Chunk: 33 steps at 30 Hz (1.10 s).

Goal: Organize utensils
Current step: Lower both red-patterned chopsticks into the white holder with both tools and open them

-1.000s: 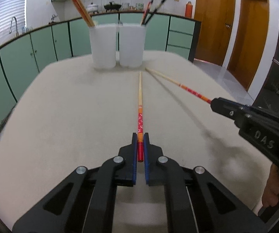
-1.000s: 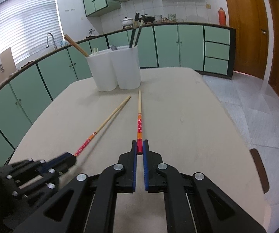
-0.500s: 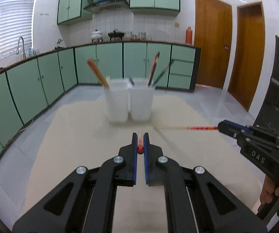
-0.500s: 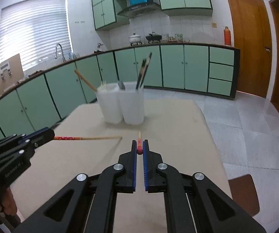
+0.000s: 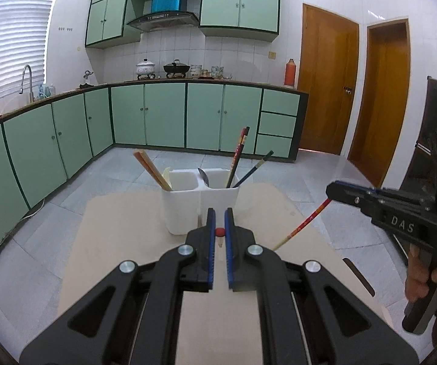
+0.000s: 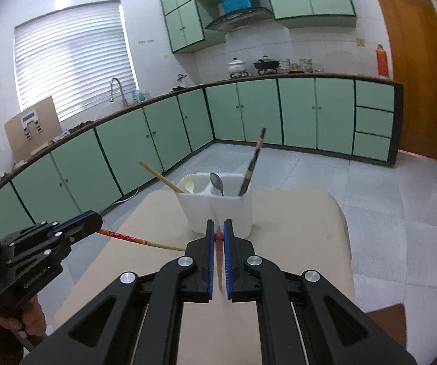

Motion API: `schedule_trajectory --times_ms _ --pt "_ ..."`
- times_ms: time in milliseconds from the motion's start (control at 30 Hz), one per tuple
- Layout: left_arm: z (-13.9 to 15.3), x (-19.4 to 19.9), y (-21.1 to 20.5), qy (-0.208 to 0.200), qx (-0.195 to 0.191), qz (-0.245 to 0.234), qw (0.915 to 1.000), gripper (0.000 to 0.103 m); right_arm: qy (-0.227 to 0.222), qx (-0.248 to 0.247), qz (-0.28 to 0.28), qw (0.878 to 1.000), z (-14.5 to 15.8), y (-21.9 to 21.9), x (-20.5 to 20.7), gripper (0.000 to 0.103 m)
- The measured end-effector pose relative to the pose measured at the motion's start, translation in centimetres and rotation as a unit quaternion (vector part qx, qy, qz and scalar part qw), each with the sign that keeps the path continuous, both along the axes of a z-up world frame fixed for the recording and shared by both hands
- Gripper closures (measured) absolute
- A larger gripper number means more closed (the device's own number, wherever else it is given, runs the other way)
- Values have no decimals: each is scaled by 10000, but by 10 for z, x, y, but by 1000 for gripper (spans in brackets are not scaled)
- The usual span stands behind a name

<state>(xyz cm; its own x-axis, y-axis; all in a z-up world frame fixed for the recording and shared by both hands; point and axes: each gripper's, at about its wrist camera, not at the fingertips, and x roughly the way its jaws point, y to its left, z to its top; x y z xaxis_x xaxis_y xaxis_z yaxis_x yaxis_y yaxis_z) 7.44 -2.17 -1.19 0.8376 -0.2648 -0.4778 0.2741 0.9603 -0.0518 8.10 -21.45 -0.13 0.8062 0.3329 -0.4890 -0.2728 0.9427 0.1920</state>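
Utensils stood sorted in a white two-compartment holder [image 5: 200, 203] at the far part of the beige surface [image 5: 121, 243], with green kitchen cabinets [image 5: 163, 115] and tiled floor behind it. In the left wrist view the holder's left compartment held pale wooden chopsticks [image 5: 153, 170] leaning left, and the right compartment held dark chopsticks [image 5: 238, 155] leaning right plus a spoon [image 6: 217, 182]; the right wrist view also showed a pale fork [image 6: 189, 182] in the left compartment. Each gripper was raised above the surface, short of the holder. The left gripper [image 5: 220, 237] had its blue-padded fingers [image 5: 210, 243] closed on a red-ended chopstick [image 5: 219, 232], seen end-on, so its shaft pointed down out of view. The right gripper [image 6: 216, 237] likewise had its fingers [image 6: 209, 249] clamped on a second red chopstick [image 6: 218, 237], which looked blurred below the red tip and probably hung downward. Seen from the other camera, each held chopstick slanted from red patterned handle to pale tip: the right one [image 5: 302, 225] toward the surface, the left one [image 6: 139, 239] nearly level.
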Motion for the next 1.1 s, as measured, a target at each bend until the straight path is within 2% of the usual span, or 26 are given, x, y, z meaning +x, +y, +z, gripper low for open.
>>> schedule_trajectory --times_ms 233,467,733,900,1100 --pt "25 5 11 83 3 -31 10000 98 -184 -118 262 9994 22 11 11 97" --pt "66 6 32 -239 -133 70 9996 98 -498 39 412 9979 55 10 25 97" --pt "102 36 27 -544 211 80 9983 98 -1066 59 238 9940 112 10 64 97" --pt "105 79 20 -257 352 -61 9990 98 -1190 -14 54 9929 125 11 101 97" --pt "91 139 17 329 434 -180 9984 98 -1120 -211 -56 9935 109 21 145 97"
